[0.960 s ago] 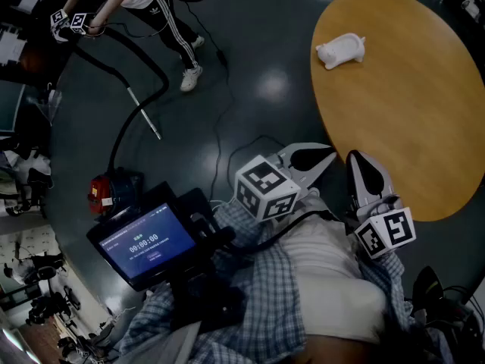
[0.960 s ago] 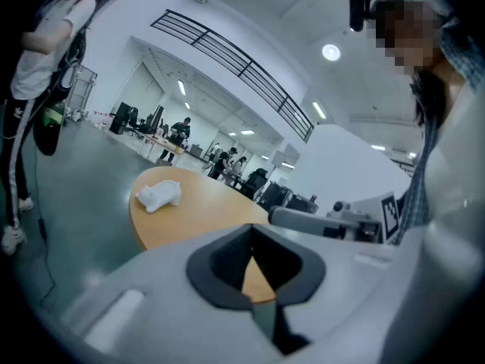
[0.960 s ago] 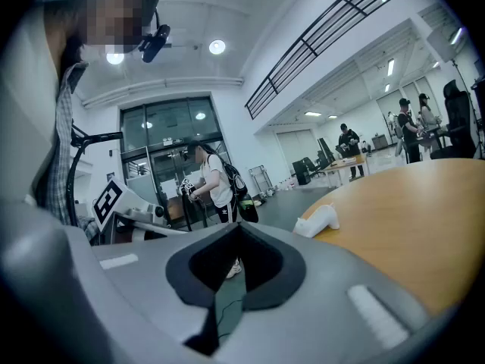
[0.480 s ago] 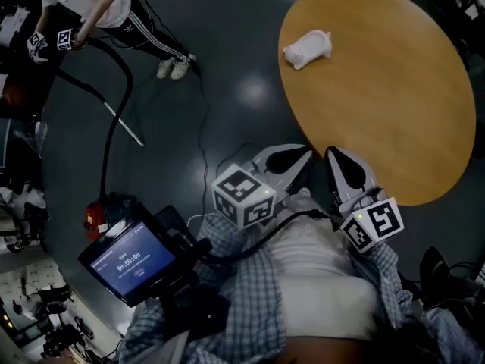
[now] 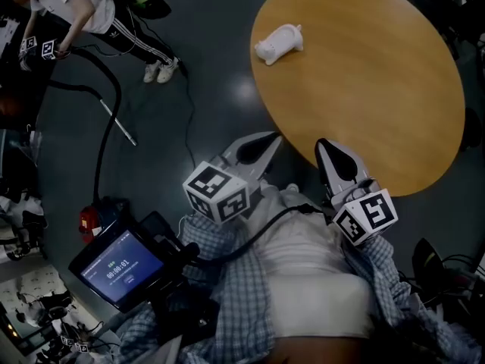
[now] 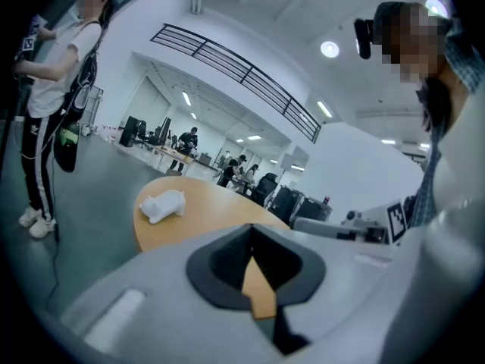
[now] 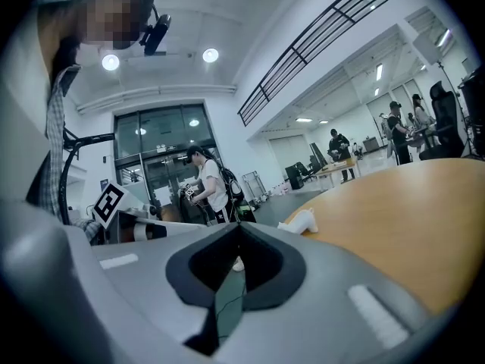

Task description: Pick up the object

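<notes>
A small white animal-shaped toy [image 5: 278, 42] lies near the far left edge of a round wooden table [image 5: 379, 89]. It also shows as the toy [image 6: 164, 205] in the left gripper view and the toy [image 7: 299, 221] in the right gripper view. My left gripper [image 5: 265, 141] is held close to my body, off the table's near left edge, shut and empty. My right gripper [image 5: 327, 149] hangs over the near rim, also shut with nothing in it. In both gripper views the jaws meet: left gripper [image 6: 252, 233], right gripper [image 7: 238, 230]. The toy lies far ahead of both.
Another person [image 5: 83, 10] stands at the far left on the dark floor, holding marked grippers. Cables and a hose [image 5: 114, 112] trail across the floor to a red device [image 5: 89, 220]. A tablet screen [image 5: 114, 262] is mounted by my left side.
The table and toy have shifted leftward in the head view, and both grippers drifted left with it. Both grippers stay shut and empty.
</notes>
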Available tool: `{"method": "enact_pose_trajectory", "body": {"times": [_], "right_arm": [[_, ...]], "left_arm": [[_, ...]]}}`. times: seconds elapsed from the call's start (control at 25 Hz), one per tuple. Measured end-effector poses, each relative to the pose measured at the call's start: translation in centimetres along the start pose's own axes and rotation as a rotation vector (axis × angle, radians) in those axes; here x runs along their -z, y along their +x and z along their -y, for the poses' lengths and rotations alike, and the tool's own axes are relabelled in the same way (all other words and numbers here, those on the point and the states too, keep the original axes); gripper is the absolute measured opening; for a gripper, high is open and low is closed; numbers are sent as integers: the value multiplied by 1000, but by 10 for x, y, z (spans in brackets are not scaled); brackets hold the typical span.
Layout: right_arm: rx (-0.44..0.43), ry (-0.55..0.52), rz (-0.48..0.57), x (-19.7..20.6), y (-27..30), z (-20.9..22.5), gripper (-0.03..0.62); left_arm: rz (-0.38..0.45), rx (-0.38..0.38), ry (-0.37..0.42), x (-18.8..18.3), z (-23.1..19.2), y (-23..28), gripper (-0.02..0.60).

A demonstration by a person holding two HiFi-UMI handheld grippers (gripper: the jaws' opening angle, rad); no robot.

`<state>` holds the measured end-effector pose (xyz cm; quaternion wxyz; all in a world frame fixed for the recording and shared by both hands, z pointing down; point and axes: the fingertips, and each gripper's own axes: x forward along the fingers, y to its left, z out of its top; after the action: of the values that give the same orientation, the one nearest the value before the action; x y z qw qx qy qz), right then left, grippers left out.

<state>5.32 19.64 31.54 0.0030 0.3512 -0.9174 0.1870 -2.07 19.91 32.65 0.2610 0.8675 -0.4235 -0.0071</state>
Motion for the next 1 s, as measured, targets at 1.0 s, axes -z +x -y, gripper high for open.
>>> {"method": "enact_pose_trajectory", "body": {"times": [1.0], "right_arm": [[108, 0, -86, -6, 111, 94, 6]], "left_arm": [[-127, 102, 69, -57, -103, 124, 3]]}}
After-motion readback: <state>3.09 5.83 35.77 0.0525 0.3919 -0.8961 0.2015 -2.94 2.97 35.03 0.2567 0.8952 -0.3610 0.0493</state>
